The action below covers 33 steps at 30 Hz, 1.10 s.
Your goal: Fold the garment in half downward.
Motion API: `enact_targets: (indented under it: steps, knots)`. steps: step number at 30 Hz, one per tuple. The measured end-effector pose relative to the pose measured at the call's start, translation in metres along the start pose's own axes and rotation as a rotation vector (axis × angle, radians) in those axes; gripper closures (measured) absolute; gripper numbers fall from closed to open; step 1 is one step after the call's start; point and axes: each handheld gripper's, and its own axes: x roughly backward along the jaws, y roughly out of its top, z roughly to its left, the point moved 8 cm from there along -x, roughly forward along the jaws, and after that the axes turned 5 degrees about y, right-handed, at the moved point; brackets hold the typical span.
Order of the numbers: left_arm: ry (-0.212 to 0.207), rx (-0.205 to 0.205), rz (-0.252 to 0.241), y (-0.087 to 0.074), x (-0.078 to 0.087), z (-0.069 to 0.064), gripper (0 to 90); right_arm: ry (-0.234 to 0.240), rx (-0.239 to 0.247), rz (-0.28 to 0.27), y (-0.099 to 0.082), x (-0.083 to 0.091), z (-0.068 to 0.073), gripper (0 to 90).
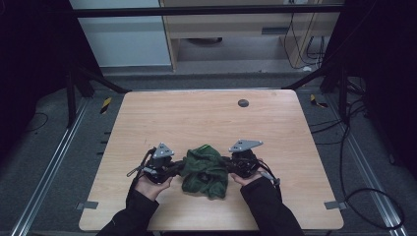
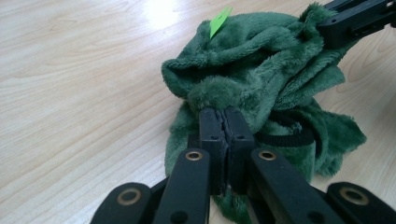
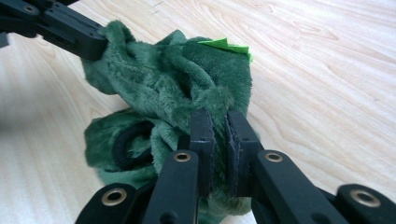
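Soft, fluffy green cloth (image 1: 204, 169), bunched in a heap near the front of the bench (image 1: 196, 113). Light and floppy, likely to sag and slip if held loose. Left tongs (image 2: 226, 122) pinched tight on one fuzzy fold, right tongs (image 3: 219, 128) pinched on another. Best held by thick edges, near the black band (image 2: 285, 138).

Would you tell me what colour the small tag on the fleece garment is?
The tag is bright lime green, lighter than the dark green fleece garment; the left gripper view shows it best.
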Motion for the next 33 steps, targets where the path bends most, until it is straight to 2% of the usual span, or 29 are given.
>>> enact_targets:
  steps: [12,23,33]
  knots:
    - [-0.018,-0.027,0.051,-0.019,-0.002,-0.01,88.2,0.021,-0.002,0.018,-0.014,0.002,0.009,80.7]
    - [-0.031,-0.022,0.085,-0.033,-0.005,-0.017,88.1,0.038,-0.027,0.036,-0.028,0.003,0.016,78.1]
    - [-0.039,-0.028,0.103,-0.04,-0.005,-0.02,88.1,0.051,-0.046,0.052,-0.039,0.003,0.022,75.7]
